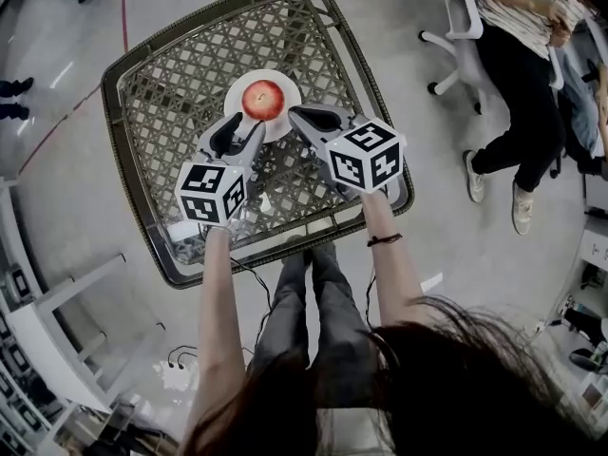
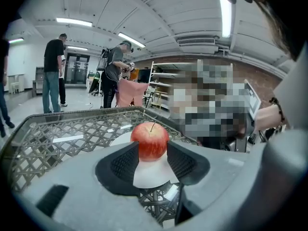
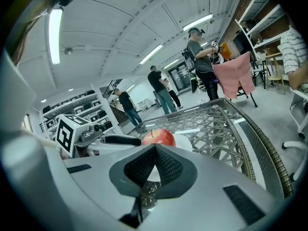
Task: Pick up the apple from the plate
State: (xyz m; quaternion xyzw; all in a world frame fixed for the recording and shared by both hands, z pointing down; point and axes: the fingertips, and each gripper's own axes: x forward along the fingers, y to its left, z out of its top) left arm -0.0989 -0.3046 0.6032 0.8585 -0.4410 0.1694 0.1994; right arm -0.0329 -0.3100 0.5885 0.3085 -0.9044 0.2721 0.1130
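The apple rested at the centre of a white plate, stem up. The plate stood on a woven lattice table, slightly far of the table's middle.

Left gripper: positioned at the near left edge of the plate, pointing toward the apple. In the left gripper view its jaws stood apart. The apple lay in line with the gap, at or just beyond the jaw tips. The views did not show firm pad contact, and the apple remained seated on the plate.

Right gripper: positioned at the near right edge of the plate, with its tip just beside the apple. In the right gripper view its two jaw tips met. Nothing was held between them. The apple appeared just beyond and slightly left of the closed tips.

Each gripper carried a marker cube: one on the left unit, one on the right unit. Both cubes sat over the near half of the table.

A seated person occupied the far right of the head view, well apart from the table.
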